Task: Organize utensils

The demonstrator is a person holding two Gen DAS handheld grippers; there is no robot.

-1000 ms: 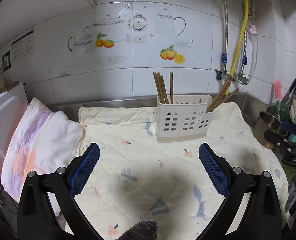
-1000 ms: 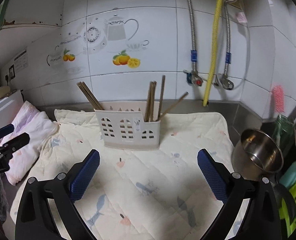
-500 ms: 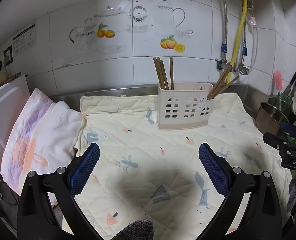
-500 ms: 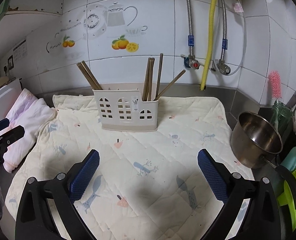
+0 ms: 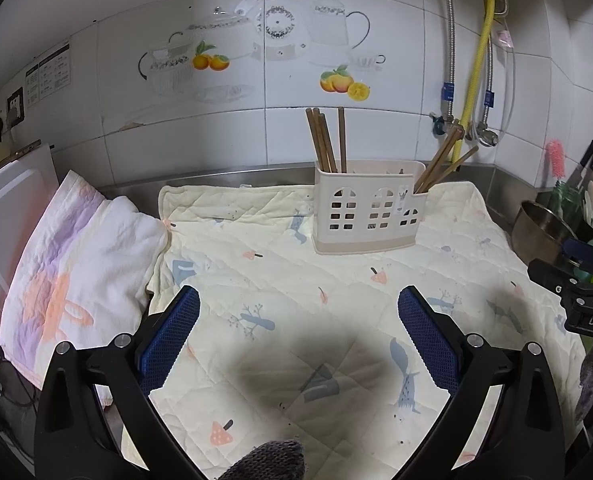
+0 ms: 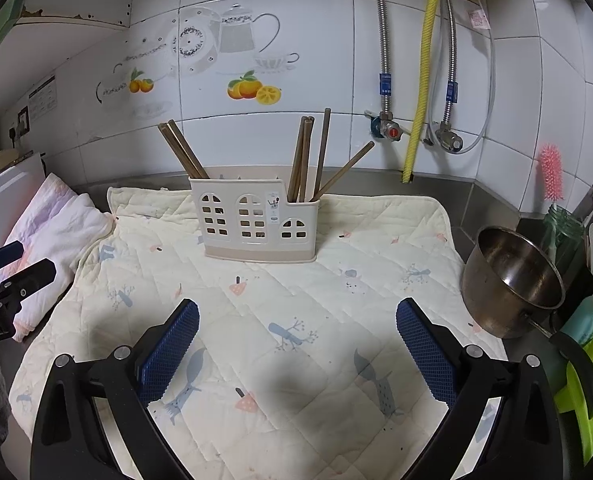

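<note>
Chopsticks (image 6: 306, 158) upright in white holder (image 6: 256, 224) at back of quilted mat (image 6: 296, 320), near wall. I see bare mat between holder and my grippers. Left gripper (image 5: 298, 344), right gripper (image 6: 296, 350): jaws released, empty. Steel pot (image 6: 512, 280) crowds mat's right edge; holder's inner compartments hidden.

Home kitchen, my view along counter. White glazed wall tiles (image 6: 456, 208) across upper half of frame, teapot-and-orange fruit decal (image 6: 252, 88) upper centre. Braided steel hoses and yellow corrugated gas pipe (image 6: 420, 80) with valves upper right. Stainless steel counter backsplash (image 6: 436, 188) at mid-frame. Shiny steel saucepan (image 6: 512, 280) at right edge, pink bottle brush (image 6: 551, 176) above it, lime green plastic dish rack (image 6: 592, 380) lower right. Cream plastic cutlery caddy (image 5: 366, 212) with brown wooden chopsticks (image 5: 324, 140) at centre, on quilted cream printed mat (image 5: 296, 300).
</note>
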